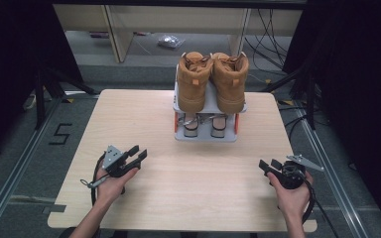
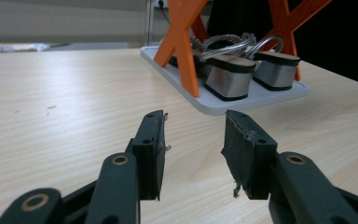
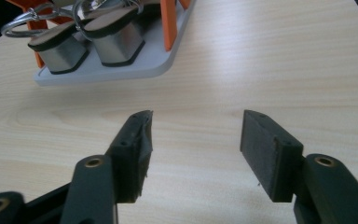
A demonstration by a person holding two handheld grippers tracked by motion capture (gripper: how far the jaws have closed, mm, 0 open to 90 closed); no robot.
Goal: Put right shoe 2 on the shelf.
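We held left tongs [image 1: 140, 153] and right tongs [image 1: 269, 165] spread, empty, low over the pale wooden desk [image 1: 188, 178], near the grey 2-tier shoe rack [image 1: 206, 136] bearing tan suede boots [image 1: 212, 79].

The high view looks forward and down from above the near edge of the table [image 1: 144, 148], taking in its whole top and the floor beyond. The left gripper view sits low, just above the wood, facing along its own jaws toward the shoe rack [image 2: 223, 100] from the rack's left. The right gripper view looks from slightly higher, down along its jaws, toward the same rack [image 3: 121, 70]. All three views share the rack's lower shelf.
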